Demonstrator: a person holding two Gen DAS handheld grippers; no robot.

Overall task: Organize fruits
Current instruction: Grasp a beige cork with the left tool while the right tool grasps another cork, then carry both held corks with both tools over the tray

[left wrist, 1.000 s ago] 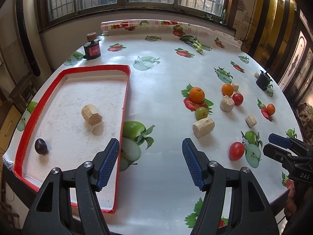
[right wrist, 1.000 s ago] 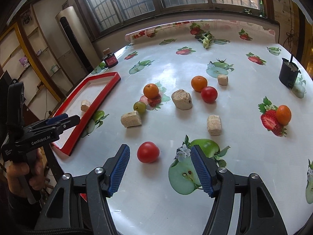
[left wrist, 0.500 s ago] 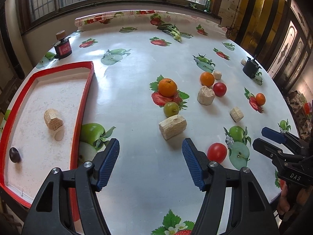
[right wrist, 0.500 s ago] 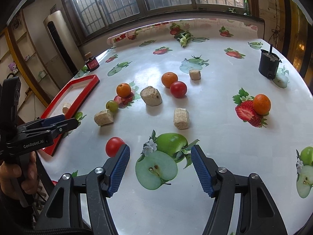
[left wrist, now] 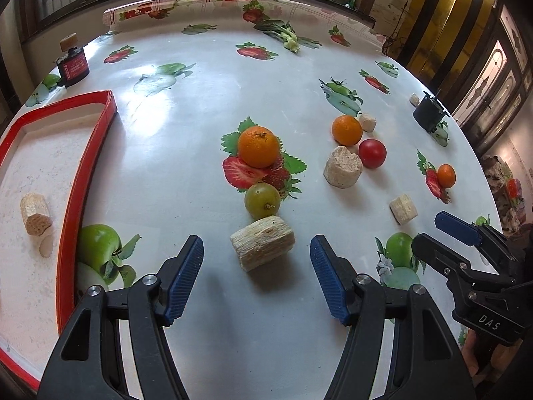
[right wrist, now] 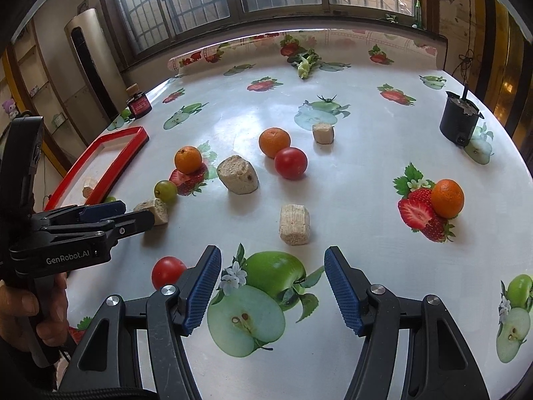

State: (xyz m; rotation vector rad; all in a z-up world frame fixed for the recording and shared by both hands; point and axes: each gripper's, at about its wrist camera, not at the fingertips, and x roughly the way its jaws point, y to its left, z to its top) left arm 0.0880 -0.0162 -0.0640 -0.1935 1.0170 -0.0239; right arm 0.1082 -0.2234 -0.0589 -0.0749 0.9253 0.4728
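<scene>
My left gripper [left wrist: 256, 253] is open, its jaws either side of a beige cork-like block [left wrist: 263, 242] on the table. Just beyond the block lie a green grape-like fruit [left wrist: 262, 200] and an orange [left wrist: 258, 146]. Farther right are a second orange [left wrist: 346, 130], a red tomato [left wrist: 372, 153] and a small orange [left wrist: 445, 175]. My right gripper [right wrist: 272, 273] is open and empty above a printed apple; a red tomato [right wrist: 167, 271] lies left of it. The red tray [left wrist: 71, 186] is at the left.
Several beige blocks lie about: one in the tray [left wrist: 35, 213], others on the table [right wrist: 237, 174] [right wrist: 294, 224] [right wrist: 322, 133]. A black pot [right wrist: 459, 123] stands at the far right, a red-labelled jar [left wrist: 73, 66] at the far left, and greens [right wrist: 304, 63] at the back.
My left gripper has moved right, away from the tray, and closed in on the beige block. My right gripper has shifted right; the near red tomato now lies left of its jaws.
</scene>
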